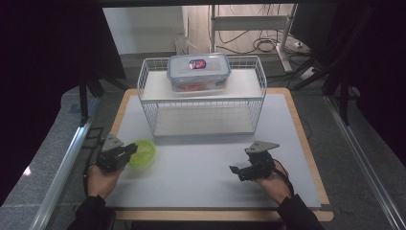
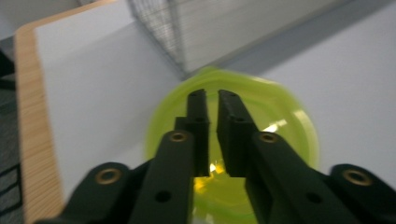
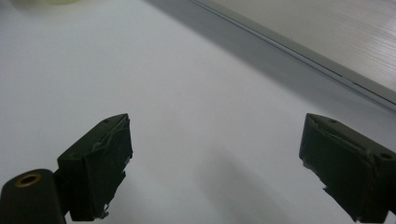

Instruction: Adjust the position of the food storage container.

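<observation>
A translucent yellow-green bowl [image 1: 144, 154] sits on the white table top at the front left. My left gripper [image 1: 132, 149] reaches it from the left. In the left gripper view its jaws [image 2: 212, 93] stand almost together over the inside of the bowl [image 2: 289, 121], which is blurred. A thin slit between them shows green, and I cannot tell whether they touch the bowl. My right gripper [image 1: 237, 171] rests low at the front right, held by a hand. Its jaws [image 3: 217, 126] are wide apart over bare table.
A white wire rack [image 1: 146, 84] with two shelves stands at the back centre, its corner [image 2: 159, 23] just beyond the bowl. A clear lidded food box [image 1: 198, 72] sits on its upper shelf. The white table top [image 1: 206, 158] has a wooden border.
</observation>
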Tool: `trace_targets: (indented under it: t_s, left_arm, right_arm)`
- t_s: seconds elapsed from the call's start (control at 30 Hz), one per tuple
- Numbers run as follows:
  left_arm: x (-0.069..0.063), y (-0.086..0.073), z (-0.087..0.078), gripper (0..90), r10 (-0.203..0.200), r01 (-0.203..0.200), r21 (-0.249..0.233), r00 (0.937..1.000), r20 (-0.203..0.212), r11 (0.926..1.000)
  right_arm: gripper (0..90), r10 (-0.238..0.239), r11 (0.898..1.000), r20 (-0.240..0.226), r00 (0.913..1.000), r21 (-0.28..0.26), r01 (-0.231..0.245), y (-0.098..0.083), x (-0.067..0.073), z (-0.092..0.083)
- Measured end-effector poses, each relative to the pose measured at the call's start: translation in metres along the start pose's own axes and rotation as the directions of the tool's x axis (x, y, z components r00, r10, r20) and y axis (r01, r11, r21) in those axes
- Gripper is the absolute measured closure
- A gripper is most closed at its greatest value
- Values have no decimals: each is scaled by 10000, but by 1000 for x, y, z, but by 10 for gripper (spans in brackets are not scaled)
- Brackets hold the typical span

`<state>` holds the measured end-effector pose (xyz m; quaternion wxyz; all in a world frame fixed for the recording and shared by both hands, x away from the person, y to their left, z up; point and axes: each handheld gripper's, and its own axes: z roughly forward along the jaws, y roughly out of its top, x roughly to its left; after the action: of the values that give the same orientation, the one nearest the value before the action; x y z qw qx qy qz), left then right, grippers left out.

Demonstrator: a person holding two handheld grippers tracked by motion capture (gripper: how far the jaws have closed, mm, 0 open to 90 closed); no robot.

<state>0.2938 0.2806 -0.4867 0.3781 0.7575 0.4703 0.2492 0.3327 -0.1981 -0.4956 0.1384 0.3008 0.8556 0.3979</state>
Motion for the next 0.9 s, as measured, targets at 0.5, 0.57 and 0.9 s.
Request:
trace_targets:
  t_s: [0.5,0.57,0.9]
  left_arm:
    - [34,-19,11,900,-948,990,769,9939,-567,9921]
    - [32,-20,13,900,-921,967,845,9941,-564,9917]
    - [24,-20,14,900,-1122,1159,887,9926,-463,9893]
  right_arm:
    - [108,-196,9995,-124,9997,232,199,-1,1,2]
    - [109,-198,9995,-125,9997,236,201,-1,1,2]
    - [112,-255,9992,-81,9996,322,257,-2,1,3]
